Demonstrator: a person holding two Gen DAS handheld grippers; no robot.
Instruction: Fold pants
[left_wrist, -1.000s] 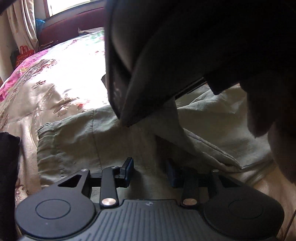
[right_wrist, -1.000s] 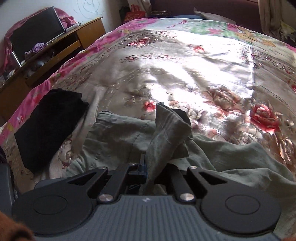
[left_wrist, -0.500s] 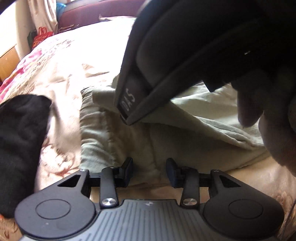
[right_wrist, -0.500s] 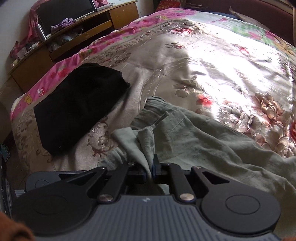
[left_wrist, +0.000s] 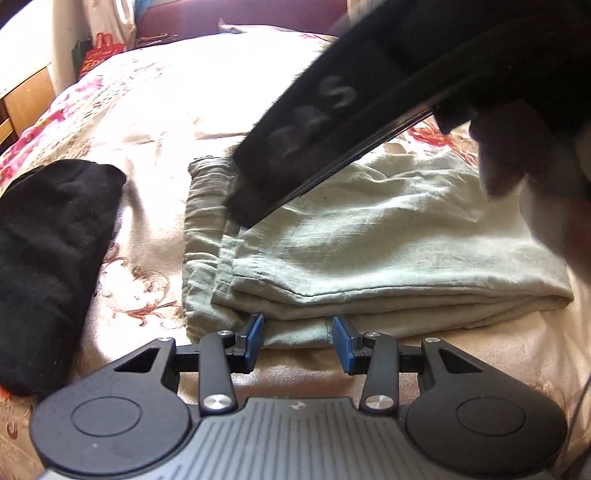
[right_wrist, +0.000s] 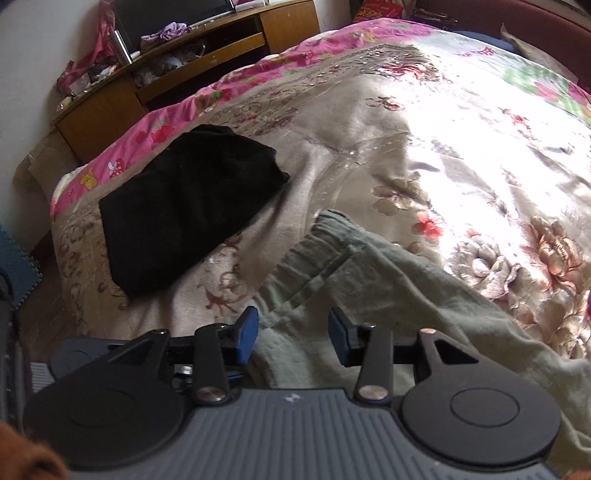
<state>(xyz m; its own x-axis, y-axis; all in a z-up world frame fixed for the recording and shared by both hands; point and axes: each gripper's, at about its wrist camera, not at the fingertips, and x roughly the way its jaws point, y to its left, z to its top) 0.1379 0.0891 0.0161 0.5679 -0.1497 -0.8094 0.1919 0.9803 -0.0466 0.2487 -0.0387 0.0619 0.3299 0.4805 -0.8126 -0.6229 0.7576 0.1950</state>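
Note:
Pale green pants (left_wrist: 369, 251) lie folded in layers on the floral bedspread (left_wrist: 155, 110), waistband to the left. My left gripper (left_wrist: 298, 338) is open and empty at the near edge of the fold. My right gripper (right_wrist: 291, 334) is open and empty just above the pants (right_wrist: 388, 295) near the waistband. In the left wrist view the right gripper's black body (left_wrist: 369, 110) hangs over the pants and hides their far part.
A folded black garment (left_wrist: 48, 258) lies on the bed left of the pants; it also shows in the right wrist view (right_wrist: 184, 210). A wooden cabinet (right_wrist: 177, 70) with clutter stands beyond the bed's left edge. A dark red headboard (left_wrist: 236, 14) is at the far end.
My right gripper was shut on a pants fold, carried it leftward over the waistband, then opened and let it go. The pants now lie folded flat. My left gripper stayed open.

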